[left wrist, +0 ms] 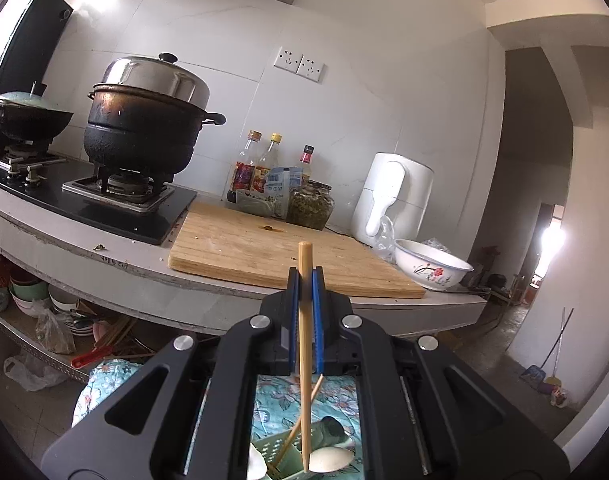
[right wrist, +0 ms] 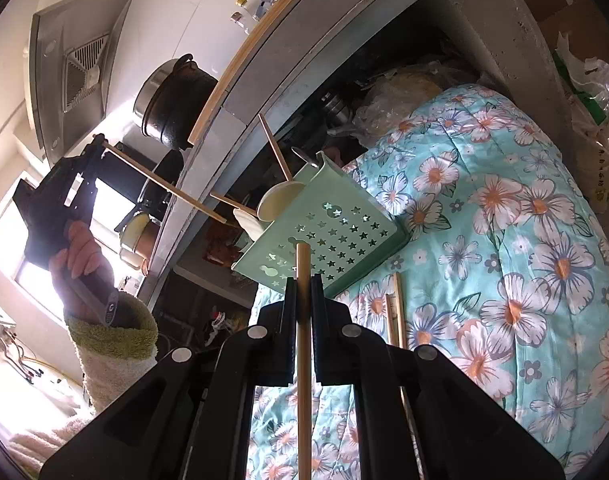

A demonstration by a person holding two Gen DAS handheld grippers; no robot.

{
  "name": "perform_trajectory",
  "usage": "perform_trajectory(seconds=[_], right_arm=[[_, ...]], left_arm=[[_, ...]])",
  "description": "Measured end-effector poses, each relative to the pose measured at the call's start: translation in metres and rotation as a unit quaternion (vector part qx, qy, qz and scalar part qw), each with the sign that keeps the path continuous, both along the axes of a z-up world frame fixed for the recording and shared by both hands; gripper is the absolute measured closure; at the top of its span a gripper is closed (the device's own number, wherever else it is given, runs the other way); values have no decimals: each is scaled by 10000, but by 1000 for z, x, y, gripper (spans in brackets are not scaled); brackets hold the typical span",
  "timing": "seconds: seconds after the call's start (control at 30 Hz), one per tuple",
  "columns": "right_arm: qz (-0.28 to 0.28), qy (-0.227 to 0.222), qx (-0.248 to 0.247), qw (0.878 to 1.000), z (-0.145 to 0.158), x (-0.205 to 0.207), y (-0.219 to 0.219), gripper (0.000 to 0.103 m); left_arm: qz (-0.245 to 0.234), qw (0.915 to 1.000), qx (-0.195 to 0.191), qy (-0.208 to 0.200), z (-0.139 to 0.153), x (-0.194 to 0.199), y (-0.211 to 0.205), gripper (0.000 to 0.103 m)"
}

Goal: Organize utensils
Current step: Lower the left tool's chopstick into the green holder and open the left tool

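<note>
- Over the quilt, your right gripper pinches a chopstick; fingers pressed tight on it; stick runs straight along the fingers, tip poking out toward the green basket
- Basket sits tilted on the quilt, star-punched side facing the right camera; two pale spoons and two chopsticks jut out of its mouth
- More chopsticks lie loose on the quilt, just right of your right gripper
- Your left gripper is clamped on a second chopstick; blue pads squeeze it from both sides; its lower tip hangs over the basket
- Right view shows your left hand in a towelling sleeve, holding that gripper up by the counter edge; stick slants down toward the basket, not touching it
- Left camera looks across at the cutting board, black pot, bottles, white kettle, flowered bowl
</note>
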State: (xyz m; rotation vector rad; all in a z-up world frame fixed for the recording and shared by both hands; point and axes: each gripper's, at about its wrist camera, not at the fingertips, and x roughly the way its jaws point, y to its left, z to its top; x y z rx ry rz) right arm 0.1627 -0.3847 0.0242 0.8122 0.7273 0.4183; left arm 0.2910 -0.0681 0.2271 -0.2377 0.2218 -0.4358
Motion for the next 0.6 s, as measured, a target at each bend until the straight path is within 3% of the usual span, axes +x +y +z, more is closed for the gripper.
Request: perform_trajectory(seconds=[0.2, 0.43, 0.6], right_arm=[[-19, 118, 100, 9999, -12, 3, -7, 96], [-27, 177, 122, 9998, -17, 8, -12, 96], [-41, 217, 103, 9997, -18, 11, -13, 96]], left_arm=[[196, 9987, 324, 354, -41, 37, -26, 97], [-56, 9929, 109, 1181, -90, 68, -31, 97], [-325, 9876, 116, 1529, -111, 68, -35, 95]])
